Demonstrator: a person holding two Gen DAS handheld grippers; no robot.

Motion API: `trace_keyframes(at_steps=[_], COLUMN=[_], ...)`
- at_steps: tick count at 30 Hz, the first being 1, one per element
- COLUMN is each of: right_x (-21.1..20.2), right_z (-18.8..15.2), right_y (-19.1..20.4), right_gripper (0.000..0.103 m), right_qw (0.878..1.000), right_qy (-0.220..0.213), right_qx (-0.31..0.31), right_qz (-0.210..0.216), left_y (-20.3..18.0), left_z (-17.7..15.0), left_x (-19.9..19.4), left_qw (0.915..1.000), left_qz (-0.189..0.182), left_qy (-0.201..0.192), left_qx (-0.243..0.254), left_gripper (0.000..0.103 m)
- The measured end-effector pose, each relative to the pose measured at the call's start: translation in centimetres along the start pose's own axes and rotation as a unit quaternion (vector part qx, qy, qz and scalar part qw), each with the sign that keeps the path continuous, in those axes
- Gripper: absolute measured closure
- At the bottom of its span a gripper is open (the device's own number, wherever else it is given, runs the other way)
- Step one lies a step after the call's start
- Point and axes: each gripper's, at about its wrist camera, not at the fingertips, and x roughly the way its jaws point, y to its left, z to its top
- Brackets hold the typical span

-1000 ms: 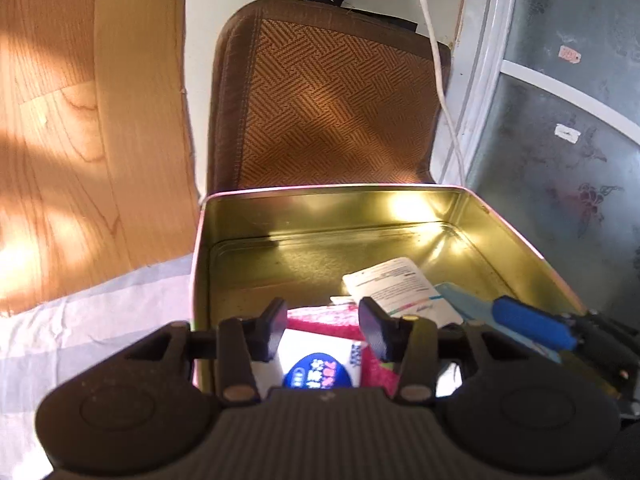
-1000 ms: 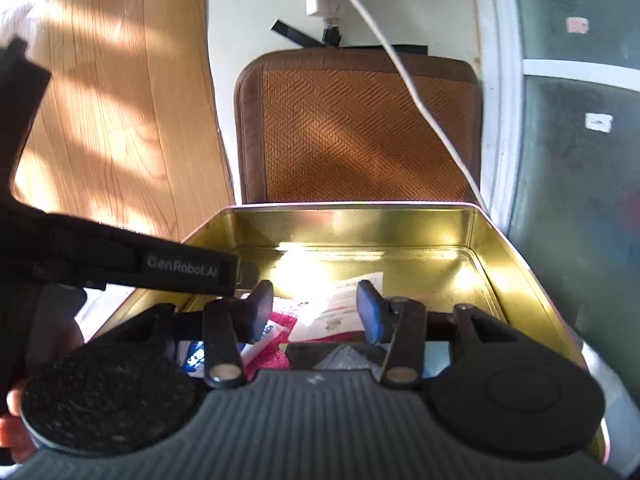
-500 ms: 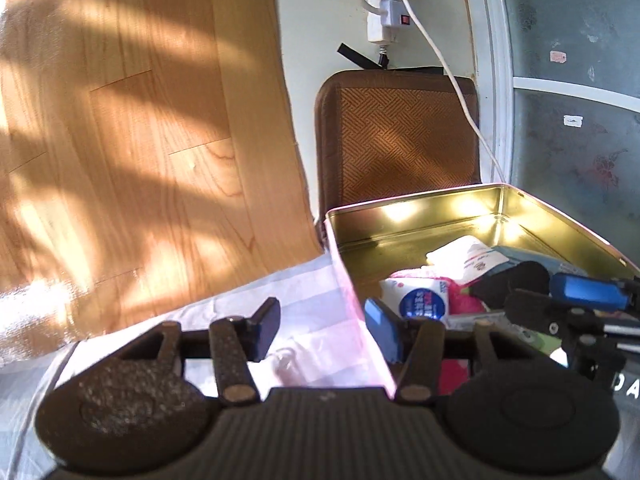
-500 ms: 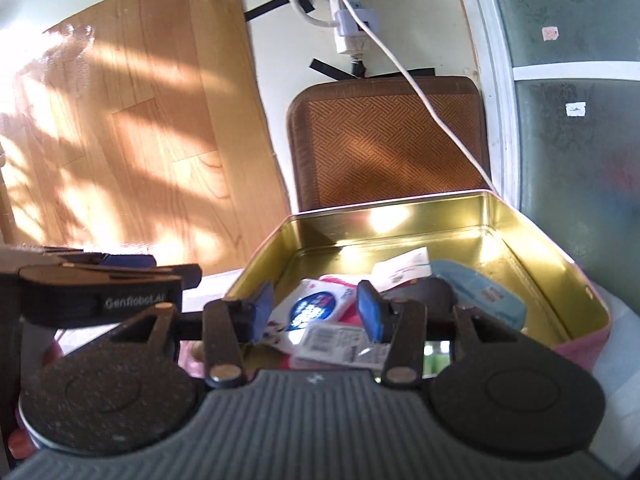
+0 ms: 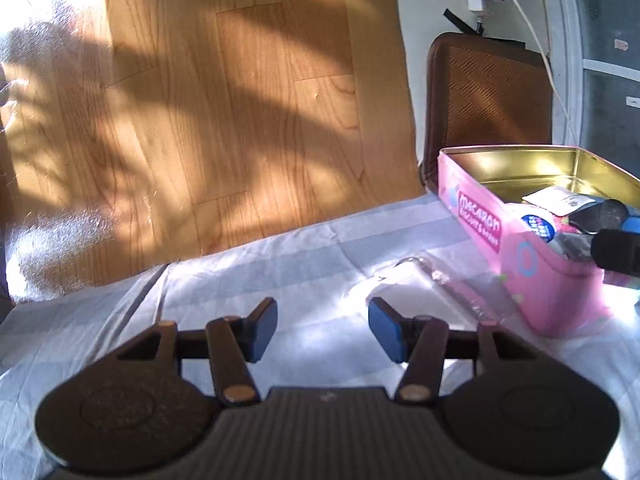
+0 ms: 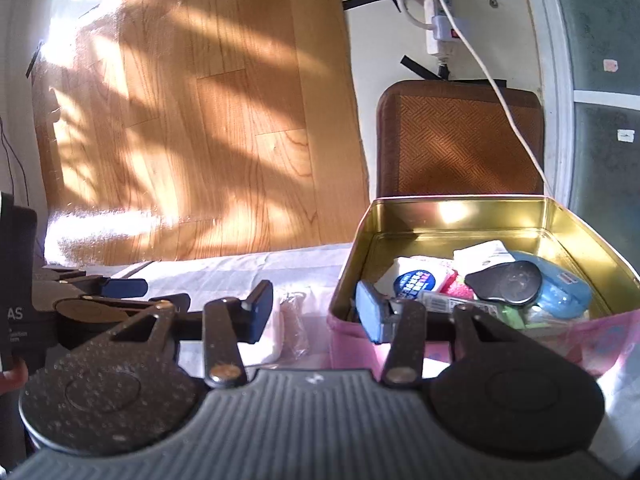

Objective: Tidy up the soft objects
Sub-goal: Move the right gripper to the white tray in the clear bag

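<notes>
A pink tin [image 5: 532, 276] with a gold inside [image 6: 452, 224] stands on the white cloth and holds several soft packs, among them a white pack with a blue round label [image 6: 414, 282] and a blue pack [image 6: 560, 292]. A clear plastic packet [image 5: 416, 284] lies on the cloth just left of the tin; it also shows in the right wrist view [image 6: 290, 328]. My left gripper [image 5: 322, 330] is open and empty over the cloth, left of the tin. My right gripper [image 6: 314, 312] is open and empty at the tin's near left corner.
A wood-pattern board [image 5: 208, 120] leans against the wall behind the cloth. A brown woven cushion [image 6: 460, 144] stands behind the tin. A power strip with a white cable [image 6: 440, 28] hangs on the wall. A glass door [image 6: 600, 120] is at the right.
Both grippers have pulled back and to the left, out of the tin. The left one now hangs over the cloth. Both stay open and empty.
</notes>
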Motion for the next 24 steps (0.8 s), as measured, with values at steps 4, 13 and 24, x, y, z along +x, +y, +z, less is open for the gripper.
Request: trace_keyframes(at_steps=[4, 13, 24], right_x=[0.8, 3.3, 5.8], right_z=[-0.3, -1.2, -3.0], right_y=[1.3, 3.7, 4.0], right_gripper=[0.054, 0.054, 0.054], right_qw=[1.000, 0.998, 0.996], right_qy=[0.012, 0.043, 0.078], right_qx=[-0.014, -0.045, -0.035], right_qz=[0.009, 0.018, 0.016], left_y=[1.8, 4.5, 5.7], left_z=[-1.2, -3.1, -3.2], left_x=[1.0, 3.9, 4.2], left_qw=[0.9997, 0.9977, 0.9957], left_qz=[0.010, 0.037, 0.019], left_qy=[0.014, 0.042, 0.054], left_qx=[-0.015, -0.037, -0.072], left_gripper=[0.051, 0.049, 0.046])
